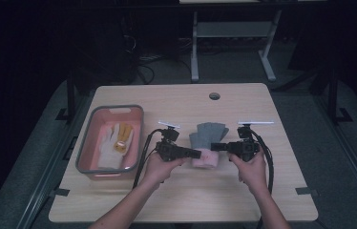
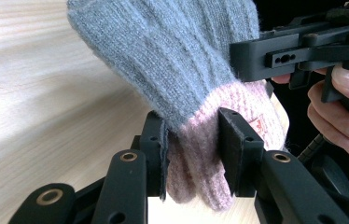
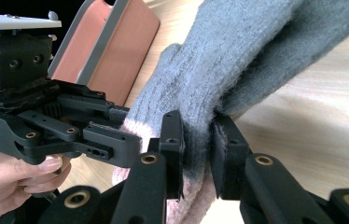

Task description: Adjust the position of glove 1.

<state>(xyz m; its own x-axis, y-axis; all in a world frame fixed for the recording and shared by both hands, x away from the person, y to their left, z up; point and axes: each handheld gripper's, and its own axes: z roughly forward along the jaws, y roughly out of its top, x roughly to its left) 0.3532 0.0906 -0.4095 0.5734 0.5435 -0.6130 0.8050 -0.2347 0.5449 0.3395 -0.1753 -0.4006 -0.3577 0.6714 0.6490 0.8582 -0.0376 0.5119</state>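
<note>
Nearest the viewer in the high view, the person's two forearms are coming in from six o'clock and meeting over the middle of the wooden surface (image 1: 176, 200). The left gripper (image 1: 193, 153) is pointing toward three o'clock and the right gripper (image 1: 217, 147) toward nine o'clock, so that their tips are facing each other across a grey knit glove with a pink cuff (image 1: 207, 143). In the left gripper view the left gripper (image 2: 193, 149) is pinching the pink cuff between its jaws, the knit bunching up between the two pads, while the grey part of the glove (image 2: 163, 56) is spreading upward toward twelve o'clock. In the right gripper view the right gripper (image 3: 197, 151) is squeezing the glove (image 3: 219, 79) where the grey knit is meeting the pink, its jaws pressing into the fabric from both sides. The glove's fingers are fanning out toward twelve o'clock, just beyond the grippers. Farther off toward nine o'clock, a pink basin with a grey rim (image 1: 87, 143) is sitting on the surface, and a white and yellow glove (image 1: 114, 143) is lying inside it.
</note>
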